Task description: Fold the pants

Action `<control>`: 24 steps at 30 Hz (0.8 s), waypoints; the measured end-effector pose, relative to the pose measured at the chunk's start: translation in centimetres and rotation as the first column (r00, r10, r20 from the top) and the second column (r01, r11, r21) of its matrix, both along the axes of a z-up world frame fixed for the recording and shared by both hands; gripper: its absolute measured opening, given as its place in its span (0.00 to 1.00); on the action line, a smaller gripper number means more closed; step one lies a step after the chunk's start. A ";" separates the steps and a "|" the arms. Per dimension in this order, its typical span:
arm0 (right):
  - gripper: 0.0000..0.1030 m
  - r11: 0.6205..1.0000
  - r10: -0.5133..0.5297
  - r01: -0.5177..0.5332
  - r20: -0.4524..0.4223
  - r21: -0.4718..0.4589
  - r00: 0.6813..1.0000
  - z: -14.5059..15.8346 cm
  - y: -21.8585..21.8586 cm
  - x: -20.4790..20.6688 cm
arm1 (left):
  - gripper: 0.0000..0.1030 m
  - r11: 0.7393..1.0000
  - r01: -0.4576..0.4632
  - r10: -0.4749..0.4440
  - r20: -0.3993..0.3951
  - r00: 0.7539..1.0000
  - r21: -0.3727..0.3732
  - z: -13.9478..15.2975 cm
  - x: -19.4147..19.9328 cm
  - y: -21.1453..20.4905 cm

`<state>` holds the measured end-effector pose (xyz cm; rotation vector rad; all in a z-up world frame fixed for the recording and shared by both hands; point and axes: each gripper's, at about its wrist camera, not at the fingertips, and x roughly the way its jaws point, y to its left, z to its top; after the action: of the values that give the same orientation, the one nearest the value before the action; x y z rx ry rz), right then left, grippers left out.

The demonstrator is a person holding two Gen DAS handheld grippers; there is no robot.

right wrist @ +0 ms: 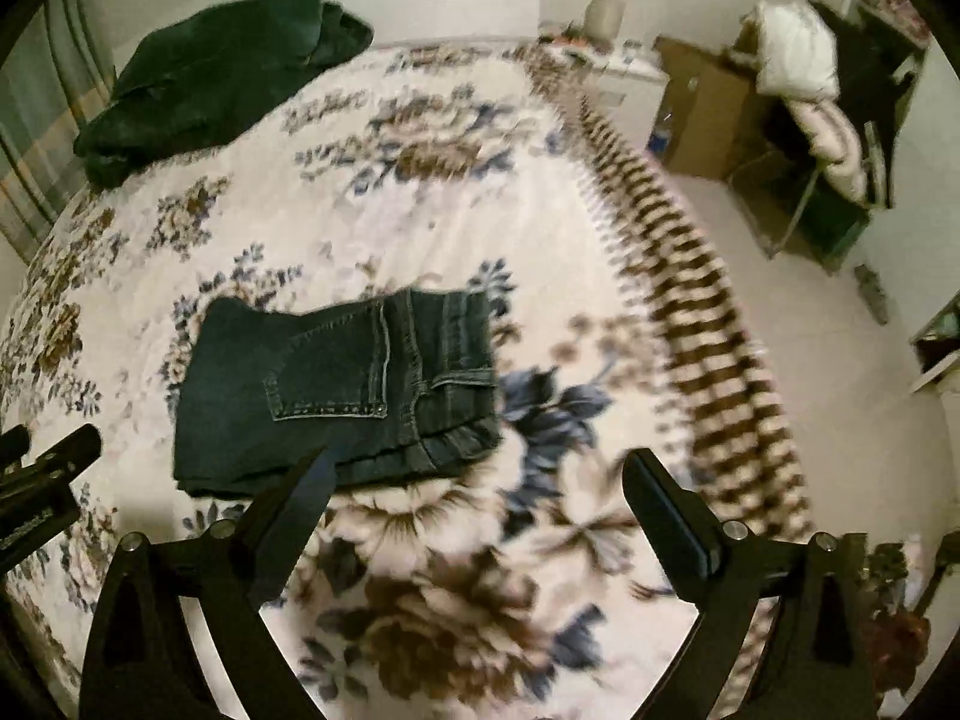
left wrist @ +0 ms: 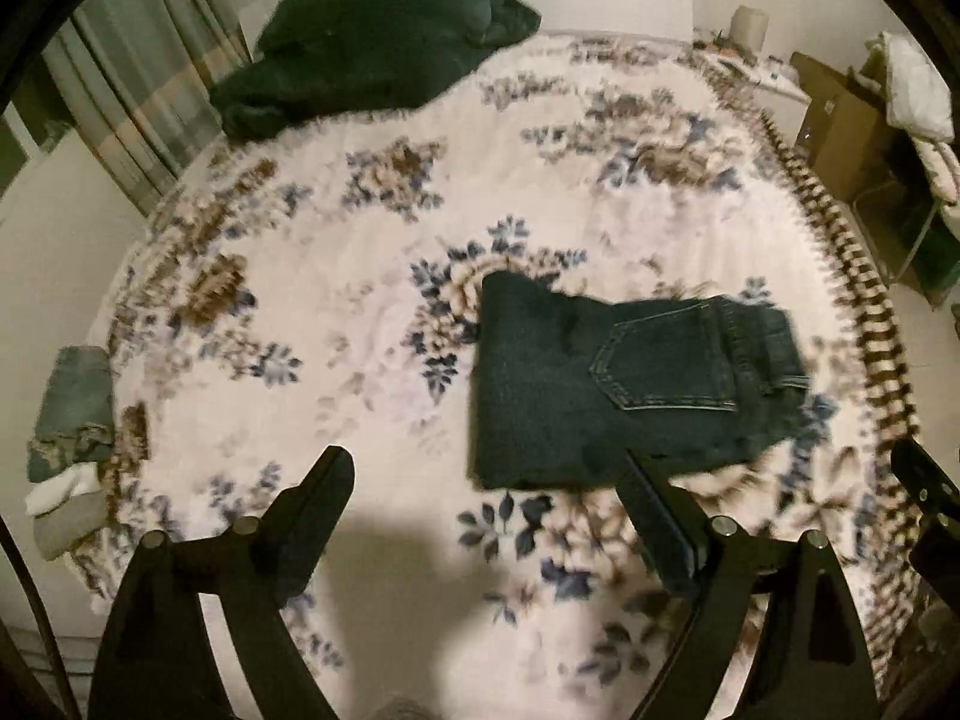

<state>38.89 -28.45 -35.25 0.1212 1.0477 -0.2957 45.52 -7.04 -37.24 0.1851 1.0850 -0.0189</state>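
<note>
Both black two-finger grippers, the left gripper (left wrist: pixel 486 468) and the right gripper (right wrist: pixel 480 468), hung over the white floral bedspread (left wrist: pixel 336 312) with fingers spread wide and nothing between them. Just beyond their tips the folded dark blue denim pants (right wrist: pixel 336 384) lay flat, back pocket up. At the far corner sat a rumpled dark green garment (left wrist: pixel 366 48), perhaps more trousers, though blur hid detail.

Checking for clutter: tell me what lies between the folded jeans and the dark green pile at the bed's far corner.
Nothing but bare floral blanket between folded jeans and green pile; both wrist views show it.
</note>
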 end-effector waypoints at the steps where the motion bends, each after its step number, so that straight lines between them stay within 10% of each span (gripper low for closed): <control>1: 0.96 1.000 -0.011 0.011 0.015 -0.001 1.000 2.2 0.0 -1.3 | 0.86 1.000 0.002 -0.002 0.010 1.000 0.000 1.6 -0.9 -0.1; 13: 0.96 1.000 0.007 -0.004 0.145 -0.020 0.989 23.1 1.1 -13.9 | 0.86 0.997 0.012 -0.007 0.074 0.997 -0.072 20.3 -13.4 -0.7; 24: 0.97 0.995 0.090 -0.076 0.242 -0.067 0.966 36.6 3.1 -23.8 | 1.00 0.997 0.002 0.013 0.181 0.983 -0.081 30.0 -20.6 -0.6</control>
<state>15.08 -25.37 1.39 0.0597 0.7957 -0.2277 24.87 -7.59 -7.27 0.1086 0.9011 -0.0397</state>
